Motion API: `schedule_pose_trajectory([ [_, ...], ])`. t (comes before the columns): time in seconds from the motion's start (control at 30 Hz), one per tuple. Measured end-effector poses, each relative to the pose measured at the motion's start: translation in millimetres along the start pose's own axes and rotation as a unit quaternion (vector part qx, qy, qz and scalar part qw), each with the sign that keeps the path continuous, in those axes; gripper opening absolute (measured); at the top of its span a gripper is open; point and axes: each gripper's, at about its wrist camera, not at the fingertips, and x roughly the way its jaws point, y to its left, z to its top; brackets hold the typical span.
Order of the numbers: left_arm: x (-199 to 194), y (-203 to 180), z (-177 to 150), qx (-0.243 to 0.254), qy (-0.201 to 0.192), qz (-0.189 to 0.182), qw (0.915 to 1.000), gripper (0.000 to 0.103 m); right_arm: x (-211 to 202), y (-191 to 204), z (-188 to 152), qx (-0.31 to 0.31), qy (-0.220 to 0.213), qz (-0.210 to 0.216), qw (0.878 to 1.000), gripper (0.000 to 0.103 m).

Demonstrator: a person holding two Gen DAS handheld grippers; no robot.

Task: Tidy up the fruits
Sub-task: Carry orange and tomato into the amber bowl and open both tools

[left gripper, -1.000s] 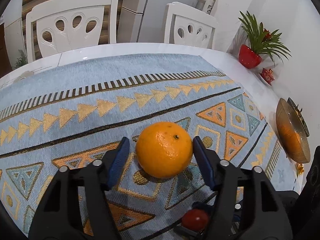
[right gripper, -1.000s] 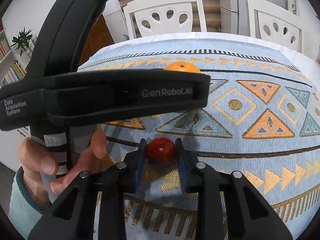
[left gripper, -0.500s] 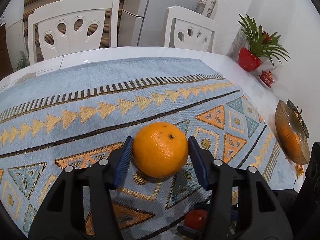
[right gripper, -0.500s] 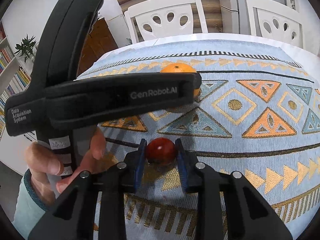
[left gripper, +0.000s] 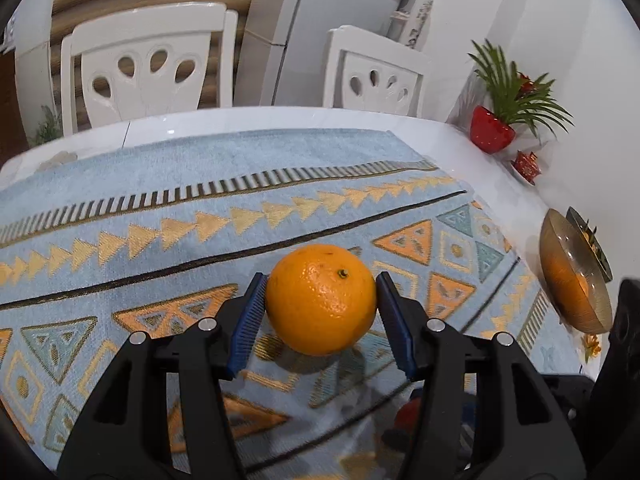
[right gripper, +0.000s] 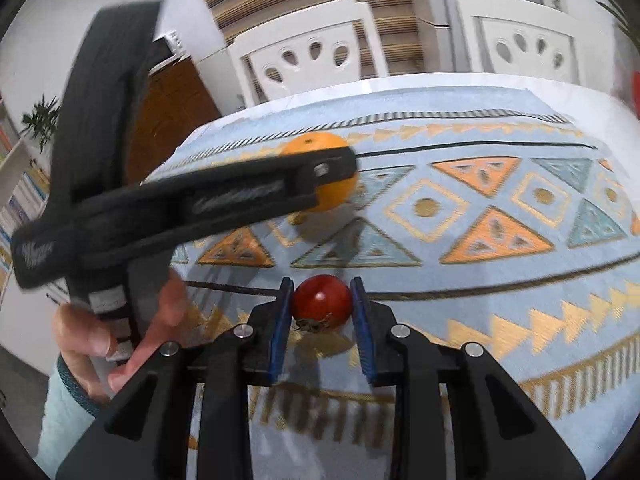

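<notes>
1. On the counter's patterned blue cloth [left gripper: 168, 168], toward its middle, both tools have fruit between their blue pads.
2. Left tool [left gripper: 320, 312]: clamped on the orange [left gripper: 320, 298], pads pressed to its two sides. A shadow shows underneath; looks just lifted, can't tell for sure.
3. Right tool [right gripper: 322, 312]: closed on the small red fruit [right gripper: 322, 302], pads touching both sides, stem end turned toward the camera. Kind of fruit unclear.
4. Why held like this: squeezing across the widest part probably stops round fruit rolling or slipping during the carry.
5. Likely goal: the wooden bowl [left gripper: 572, 276] at the counter's right edge, well apart from the orange. Something orange-coloured shows inside, too warped to name.
6. A hand [right gripper: 116, 336] grips the left tool's handle; motion blur there, lettering unreadable.
7. Hidden: the left tool covers most of the orange in the right wrist view; the red fruit is only a blurred sliver in the left wrist view.
</notes>
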Motion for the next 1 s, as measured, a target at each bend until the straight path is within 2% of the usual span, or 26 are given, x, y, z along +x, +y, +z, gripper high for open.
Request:
schedule_pose_trajectory([
  [0.23,-25,-52,0,0.035,-0.013,-0.023,0.9990,0.056,-56,-29,-6,0.032,-0.029,-0.011,0.999,0.028],
  [0.37,-43,-99,4,0.066,-0.028,-0.033,0.9968,0.056,-100,-53,-5,0.062,-0.051,-0.002,0.997,0.028],
  [0.47,-59,-140,11,0.087,-0.043,-0.054,0.9938,0.056,-144,-73,-6,0.075,-0.084,-0.014,0.994,0.028],
  [0.6,-73,-197,17,0.109,-0.061,-0.091,0.9880,0.056,-208,-110,-10,0.097,-0.135,-0.035,0.985,0.028],
  [0.73,-75,-255,21,0.131,-0.067,-0.126,0.9811,0.056,-264,-154,-15,0.122,-0.173,-0.078,0.974,0.028],
  [0.87,-65,-315,24,0.148,-0.058,-0.163,0.9738,0.056,-304,-192,-22,0.148,-0.198,-0.113,0.962,0.028],
  [1.0,-54,-358,26,0.159,-0.050,-0.186,0.9685,0.056,-337,-230,-33,0.173,-0.215,-0.153,0.949,0.028],
])
